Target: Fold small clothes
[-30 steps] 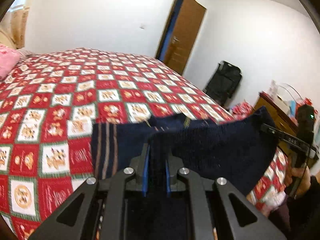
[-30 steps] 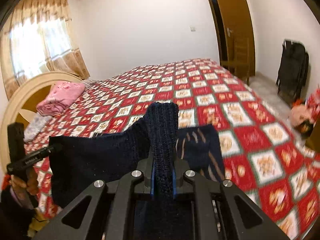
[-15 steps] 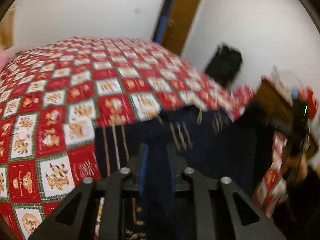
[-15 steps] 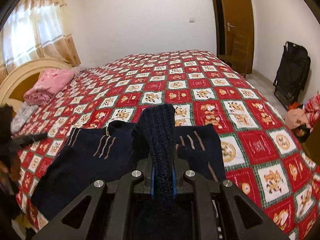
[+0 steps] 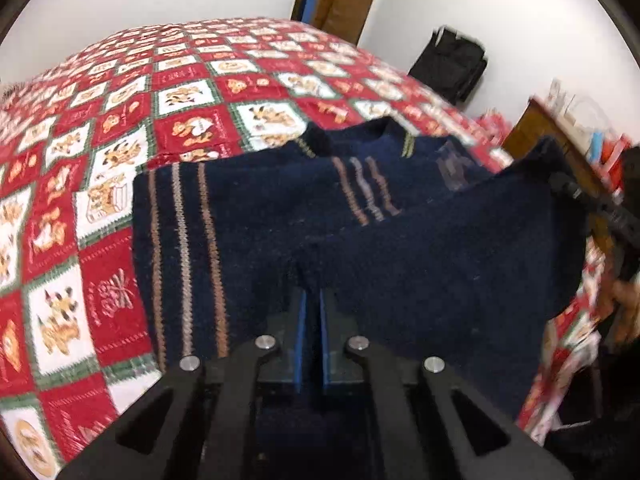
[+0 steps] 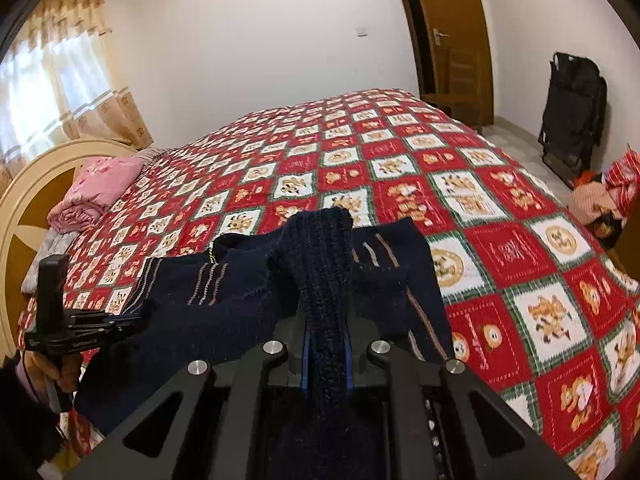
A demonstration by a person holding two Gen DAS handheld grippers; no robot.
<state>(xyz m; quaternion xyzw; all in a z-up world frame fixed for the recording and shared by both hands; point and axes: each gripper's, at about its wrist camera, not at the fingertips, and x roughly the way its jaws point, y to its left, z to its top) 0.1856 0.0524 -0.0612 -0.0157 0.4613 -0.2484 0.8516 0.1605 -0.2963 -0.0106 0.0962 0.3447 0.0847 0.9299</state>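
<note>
A small navy knitted sweater (image 5: 256, 216) with thin brown and grey stripes lies spread on the red and white patchwork bedspread (image 5: 176, 92). My left gripper (image 5: 311, 300) is shut on its near hem. My right gripper (image 6: 326, 320) is shut on a ribbed edge of the same sweater (image 6: 224, 304), which stands up between the fingers. Each gripper shows in the other's view: the right one (image 5: 592, 204) at the sweater's right corner, the left one (image 6: 80, 332) at its left corner. The near part of the sweater is held just above the bed.
A pink folded blanket (image 6: 96, 192) lies by the cream headboard (image 6: 28, 208). A brown door (image 6: 448, 40) and a black folded chair (image 6: 572, 104) stand against the far wall. A wooden cabinet (image 5: 560, 144) and a pile of clothes (image 6: 604, 196) are right of the bed.
Both grippers have tilted down and lowered the sweater toward the bed. More of the sweater, with its striped parts, now lies spread on the bedspread.
</note>
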